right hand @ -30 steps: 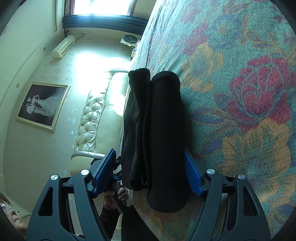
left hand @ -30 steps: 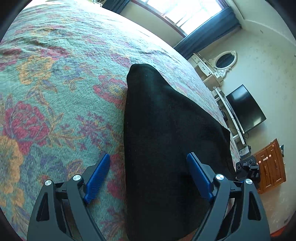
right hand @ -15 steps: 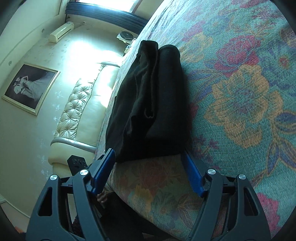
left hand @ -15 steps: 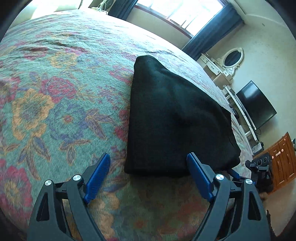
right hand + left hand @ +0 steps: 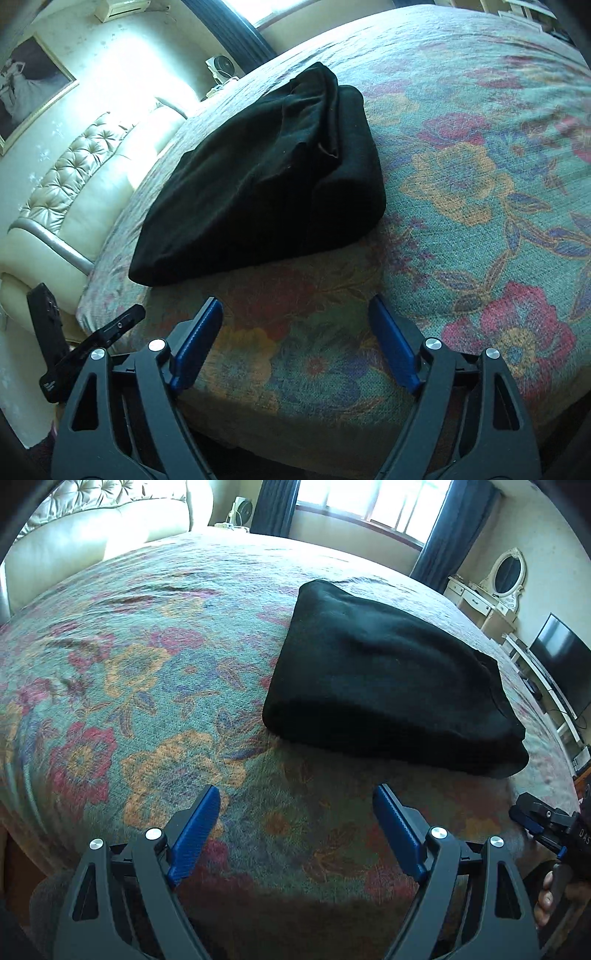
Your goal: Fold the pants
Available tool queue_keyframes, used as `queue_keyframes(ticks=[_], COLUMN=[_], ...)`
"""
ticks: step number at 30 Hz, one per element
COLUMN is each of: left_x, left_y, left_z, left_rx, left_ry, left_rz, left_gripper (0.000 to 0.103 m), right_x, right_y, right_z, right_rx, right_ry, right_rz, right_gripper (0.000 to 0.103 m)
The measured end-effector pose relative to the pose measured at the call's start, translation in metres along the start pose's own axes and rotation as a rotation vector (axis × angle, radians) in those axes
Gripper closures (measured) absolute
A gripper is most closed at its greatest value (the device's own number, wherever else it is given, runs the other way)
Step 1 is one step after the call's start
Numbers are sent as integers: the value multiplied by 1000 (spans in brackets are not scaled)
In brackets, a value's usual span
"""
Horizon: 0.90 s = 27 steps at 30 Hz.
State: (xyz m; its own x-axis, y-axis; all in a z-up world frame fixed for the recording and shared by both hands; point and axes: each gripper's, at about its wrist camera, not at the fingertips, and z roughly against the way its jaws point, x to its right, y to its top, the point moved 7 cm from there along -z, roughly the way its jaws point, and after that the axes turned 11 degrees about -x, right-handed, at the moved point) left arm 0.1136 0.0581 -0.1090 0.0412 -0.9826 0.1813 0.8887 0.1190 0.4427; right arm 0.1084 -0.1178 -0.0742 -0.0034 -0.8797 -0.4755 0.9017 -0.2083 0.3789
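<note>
The black pants (image 5: 388, 679) lie folded into a thick bundle on the floral bedspread (image 5: 147, 686). My left gripper (image 5: 295, 797) hangs open over the near edge of the bed, short of the bundle, nothing between its blue pads. In the right wrist view the same pants (image 5: 266, 177) rest ahead. My right gripper (image 5: 295, 306) is apart from them and its jaws are still opening, with only bedspread (image 5: 480, 177) between them. Each view catches the other gripper at its side edge: the right gripper (image 5: 546, 823) and the left gripper (image 5: 92, 339).
A cream tufted headboard (image 5: 74, 184) runs along the far side of the bed. A window with dark curtains (image 5: 369, 506), a dresser with oval mirror (image 5: 506, 576) and a television (image 5: 561, 657) stand beyond the bed. A person's fingers (image 5: 546, 897) hold the right handle.
Both grippers have drawn back from the pants toward the bed's near edge. The bundle, earlier between each pair of jaws, now lies free ahead. The right jaws have widened.
</note>
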Motion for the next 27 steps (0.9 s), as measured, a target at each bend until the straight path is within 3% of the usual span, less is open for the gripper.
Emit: queue_keyframes(ticks=[4,6,14,18,27], left_x=[1,2,3,11,24], left_y=[-4,-4,-8,-11,-5], left_z=[2,6,20,26,47], left_rx=[12,27,70,59,134], left_ry=[45,66,118,108,68], left_rz=[-1,-4,-19,-19,-42], left_gripper=[20,20,20,20,20], right_x=[-7,-11,-14,-11,-11], right_y=[-3,-5,-3,0,-1], right_z=[-2,0,12,16,18], right_rx=[18,25,69,71,79], right_ry=[-122,-142,-229,-239,-242], right_rz=[67,86,129,124,133], right_gripper=[21,16,16,16,15])
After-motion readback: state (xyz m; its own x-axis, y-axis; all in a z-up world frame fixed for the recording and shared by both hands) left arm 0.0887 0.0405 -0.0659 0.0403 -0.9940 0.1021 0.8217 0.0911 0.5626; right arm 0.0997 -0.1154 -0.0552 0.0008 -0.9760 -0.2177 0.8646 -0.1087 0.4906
